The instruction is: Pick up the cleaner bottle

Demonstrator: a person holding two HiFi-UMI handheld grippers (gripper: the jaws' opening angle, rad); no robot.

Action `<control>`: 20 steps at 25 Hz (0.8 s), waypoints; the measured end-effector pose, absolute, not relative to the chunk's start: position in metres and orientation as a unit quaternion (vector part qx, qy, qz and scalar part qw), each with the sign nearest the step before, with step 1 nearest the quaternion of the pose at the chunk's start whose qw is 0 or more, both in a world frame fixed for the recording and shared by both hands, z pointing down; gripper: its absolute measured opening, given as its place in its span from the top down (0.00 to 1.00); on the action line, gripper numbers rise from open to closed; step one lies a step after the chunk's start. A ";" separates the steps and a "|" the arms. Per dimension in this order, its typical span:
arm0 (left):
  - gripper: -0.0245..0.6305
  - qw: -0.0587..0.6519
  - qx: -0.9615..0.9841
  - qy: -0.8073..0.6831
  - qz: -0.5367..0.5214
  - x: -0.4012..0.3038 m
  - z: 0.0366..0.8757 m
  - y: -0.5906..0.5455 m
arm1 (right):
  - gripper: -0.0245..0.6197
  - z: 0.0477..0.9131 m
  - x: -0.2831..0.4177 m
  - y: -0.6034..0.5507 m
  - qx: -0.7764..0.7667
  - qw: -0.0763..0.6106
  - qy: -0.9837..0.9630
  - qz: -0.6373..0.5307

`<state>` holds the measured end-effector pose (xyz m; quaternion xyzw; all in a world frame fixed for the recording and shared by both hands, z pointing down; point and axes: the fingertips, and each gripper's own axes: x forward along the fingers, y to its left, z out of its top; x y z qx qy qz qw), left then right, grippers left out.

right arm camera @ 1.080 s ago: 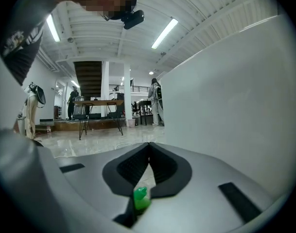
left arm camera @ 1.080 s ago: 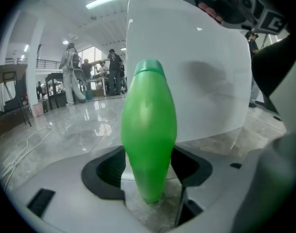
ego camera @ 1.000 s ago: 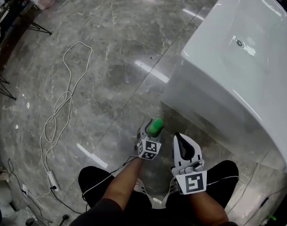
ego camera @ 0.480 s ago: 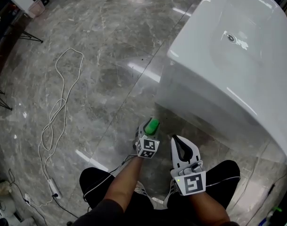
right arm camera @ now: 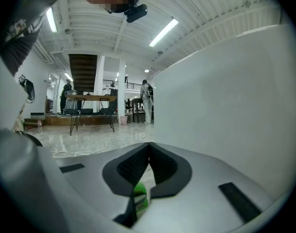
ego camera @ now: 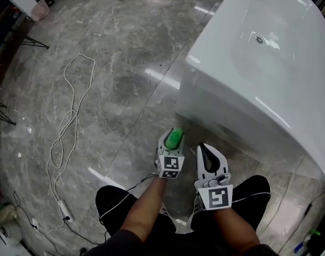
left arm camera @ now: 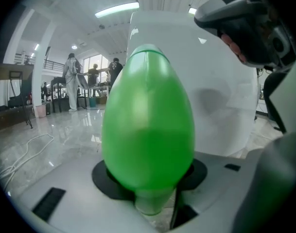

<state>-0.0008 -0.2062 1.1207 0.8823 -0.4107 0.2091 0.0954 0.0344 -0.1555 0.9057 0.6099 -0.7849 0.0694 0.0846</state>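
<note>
The cleaner bottle [left arm camera: 148,125] is held between the jaws of the left gripper [ego camera: 172,143], which are closed partway on its rounded green top. The right gripper [right arm camera: 148,147] beside it is shut and empty. The smooth top could probably be squeezed out of the pads.

Between the jaws of the left claw [ego camera: 174,134], the cleaner bottle [left arm camera: 148,125] shows a green top of smooth plastic with a soft sheen; the shells of both claws look like matt pale-grey plastic; the right claw [right arm camera: 148,147] has black pads [right arm camera: 135,166], matt and finely ribbed; the floor [ego camera: 114,63] under and ahead of the claws is polished grey veined stone, glossy with reflections; the white tub [ego camera: 269,73] just right of the right claw is smooth and glossy; the cable [ego camera: 72,116] well left of the left claw looks sheathed in white plastic.
</note>
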 end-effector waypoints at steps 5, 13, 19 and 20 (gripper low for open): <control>0.68 0.085 0.886 -0.408 0.203 0.002 1.058 -0.214 | 0.94 0.861 0.051 -0.165 0.645 0.076 -0.759 0.047; 0.68 0.073 0.894 -0.395 0.199 0.002 0.845 -0.195 | 0.94 0.706 0.070 -0.135 0.682 0.076 -0.722 0.087; 0.68 0.074 0.895 -0.392 0.199 0.022 0.665 -0.169 | 0.94 0.564 0.114 -0.099 0.699 0.093 -0.702 0.096; 0.68 0.073 0.896 -0.390 0.198 0.028 0.638 -0.165 | 0.94 0.542 0.123 -0.094 0.703 0.090 -0.698 0.098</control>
